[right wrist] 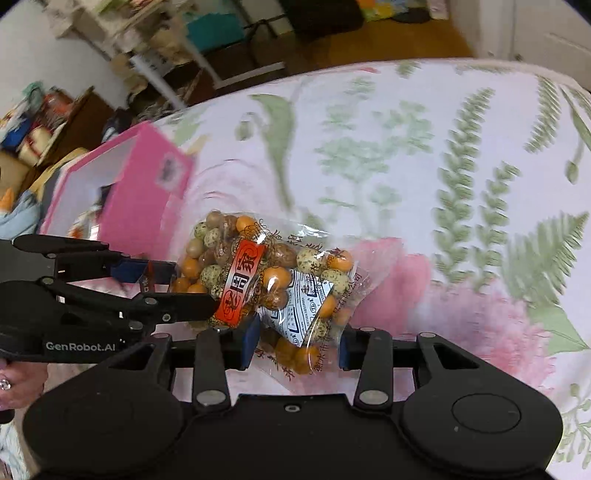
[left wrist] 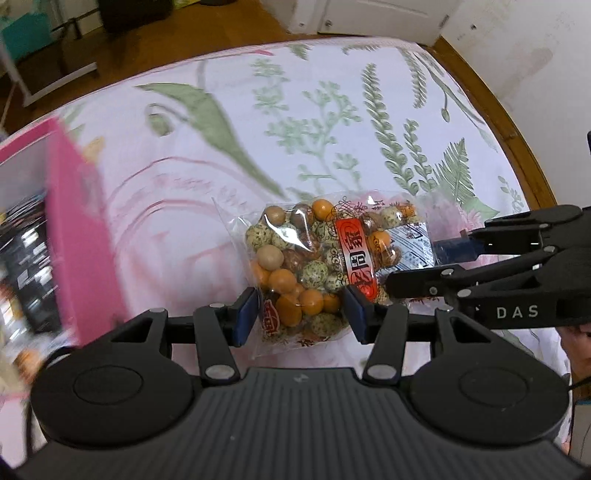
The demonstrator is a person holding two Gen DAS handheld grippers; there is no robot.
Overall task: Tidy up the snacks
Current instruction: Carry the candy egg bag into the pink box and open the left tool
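A clear bag of coated nuts (left wrist: pixel 317 262) with a red label is held over the floral cloth between both grippers. My left gripper (left wrist: pixel 301 314) is shut on the bag's near end. My right gripper (right wrist: pixel 295 345) is shut on the bag's other end (right wrist: pixel 273 280). The right gripper comes in from the right in the left wrist view (left wrist: pixel 439 258). The left gripper comes in from the left in the right wrist view (right wrist: pixel 173 284). A pink box (left wrist: pixel 79 236) with snack packs inside stands at the left and also shows in the right wrist view (right wrist: pixel 144 192).
The floral cloth (left wrist: pixel 295 129) covers a round table with a wooden rim (left wrist: pixel 517 140). Beyond the far edge are a wooden floor, shelving and a white door (left wrist: pixel 373 14). A hand with a ring (right wrist: pixel 14 384) holds the left gripper.
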